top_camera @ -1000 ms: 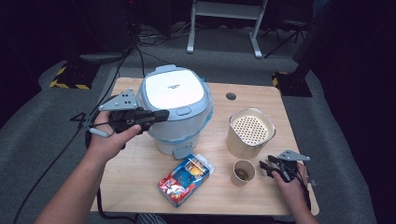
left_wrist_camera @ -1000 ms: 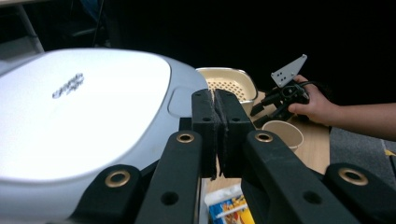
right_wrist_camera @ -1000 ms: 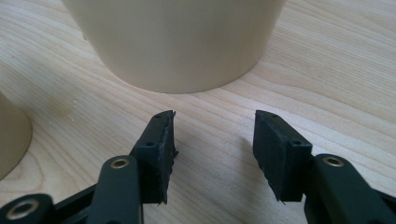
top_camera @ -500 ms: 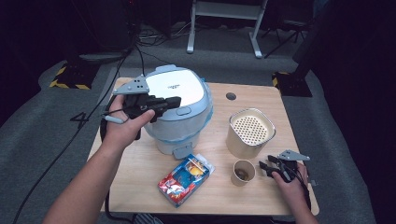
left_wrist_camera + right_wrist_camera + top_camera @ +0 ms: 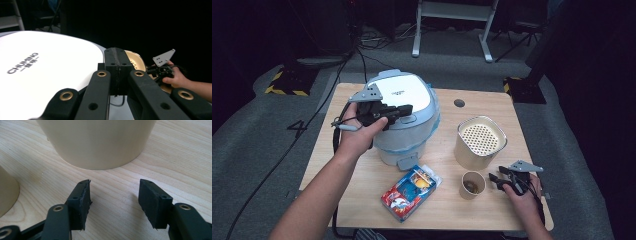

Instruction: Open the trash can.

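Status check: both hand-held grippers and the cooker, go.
Left hand-held gripper shut, empty, over rice cooker lid. Right hand-held gripper opening, empty, on table beside paper cup. Lid closed, nothing blocking.

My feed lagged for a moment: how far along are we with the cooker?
Little looks done: the cooker has its lid down, and the perforated pot, small cup and snack packet sit on the table. In hand: the left gripper, jaws shut and empty, is over the lid. The right gripper, jaws just opening and empty, rests beside the cup. Opening and loading likely remain.
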`<state>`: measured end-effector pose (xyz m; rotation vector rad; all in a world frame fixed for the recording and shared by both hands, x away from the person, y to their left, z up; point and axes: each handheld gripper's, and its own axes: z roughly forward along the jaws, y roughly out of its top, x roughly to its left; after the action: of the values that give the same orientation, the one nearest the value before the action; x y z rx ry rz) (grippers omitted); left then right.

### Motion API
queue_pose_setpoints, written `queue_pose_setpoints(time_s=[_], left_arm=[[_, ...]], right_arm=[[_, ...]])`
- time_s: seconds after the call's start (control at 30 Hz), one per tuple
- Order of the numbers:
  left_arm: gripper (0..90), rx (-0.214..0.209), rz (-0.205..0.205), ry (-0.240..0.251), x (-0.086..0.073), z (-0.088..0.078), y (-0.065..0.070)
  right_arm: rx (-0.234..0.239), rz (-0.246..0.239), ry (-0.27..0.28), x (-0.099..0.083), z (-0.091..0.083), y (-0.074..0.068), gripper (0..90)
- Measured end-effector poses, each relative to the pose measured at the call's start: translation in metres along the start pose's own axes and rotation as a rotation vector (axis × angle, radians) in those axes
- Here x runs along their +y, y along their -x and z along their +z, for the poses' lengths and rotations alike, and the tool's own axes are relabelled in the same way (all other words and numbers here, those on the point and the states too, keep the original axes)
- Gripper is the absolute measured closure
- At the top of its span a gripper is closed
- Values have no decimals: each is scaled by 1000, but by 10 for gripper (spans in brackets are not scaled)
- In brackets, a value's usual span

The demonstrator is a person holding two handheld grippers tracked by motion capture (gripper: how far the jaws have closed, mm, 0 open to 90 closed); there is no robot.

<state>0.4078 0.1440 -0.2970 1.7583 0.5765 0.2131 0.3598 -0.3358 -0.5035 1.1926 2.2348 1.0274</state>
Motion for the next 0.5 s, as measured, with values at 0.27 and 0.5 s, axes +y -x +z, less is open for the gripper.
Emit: queue_pose_setpoints(time_s=[0.27, 0.5], left_arm=[[900, -2, 17, -37, -2, 2, 7], [900, 66, 39, -89, -1, 1, 15]], right_arm=[[-1, 0, 0, 0, 0, 0, 432], [-1, 0, -1, 0, 0, 0, 433]])
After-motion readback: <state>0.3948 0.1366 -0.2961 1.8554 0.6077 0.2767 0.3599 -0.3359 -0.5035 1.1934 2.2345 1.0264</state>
